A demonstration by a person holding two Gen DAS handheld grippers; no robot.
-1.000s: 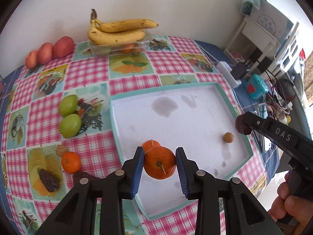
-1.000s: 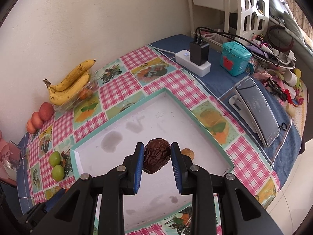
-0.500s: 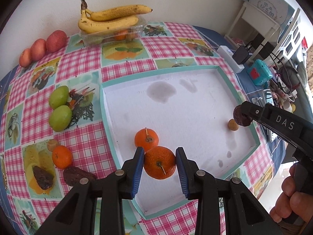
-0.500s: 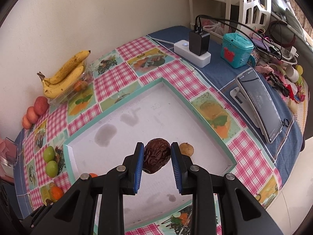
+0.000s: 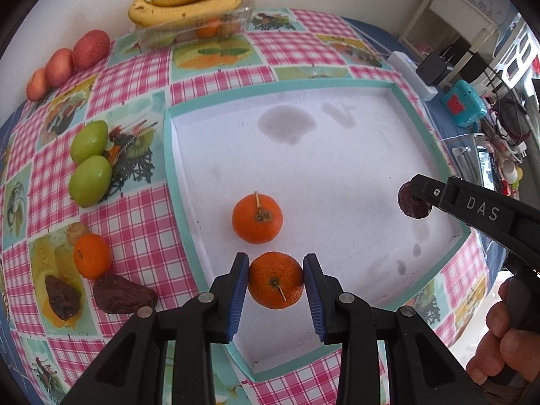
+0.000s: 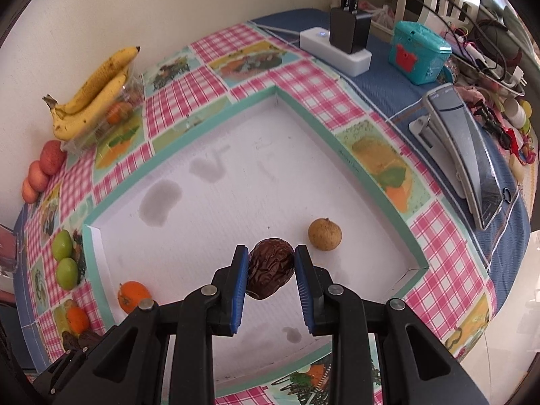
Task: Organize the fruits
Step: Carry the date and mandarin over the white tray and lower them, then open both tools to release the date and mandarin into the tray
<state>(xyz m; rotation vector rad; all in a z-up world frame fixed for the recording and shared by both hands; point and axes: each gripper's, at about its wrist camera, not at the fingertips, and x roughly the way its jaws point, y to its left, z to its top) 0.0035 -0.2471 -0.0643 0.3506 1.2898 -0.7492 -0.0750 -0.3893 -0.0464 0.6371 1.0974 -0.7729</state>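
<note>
A tangerine (image 5: 275,280) is grasped between the blue pads of the left gripper (image 5: 276,281), and it is held above the near part of the white tray (image 5: 337,108). A second tangerine (image 5: 257,218) is lying inside the tray, just beyond the held one. A wrinkled brown date (image 6: 270,268) is clamped by the right gripper (image 6: 271,270) over the tray's near right area, and a small tan round fruit (image 6: 324,234) is resting on the tray floor just beside it.

Outside the tray, on its left side, two green fruits (image 5: 89,166), a third tangerine (image 5: 91,255) and two dark dates (image 5: 123,294) are seen on the checked tablecloth (image 5: 135,77). Behind the tray, bananas (image 5: 189,1) are placed on a clear plastic box (image 5: 199,28), and three red apples (image 5: 67,64) are lined up to the left of it. A hand (image 5: 499,347) is seen on the right gripper's handle.
</note>
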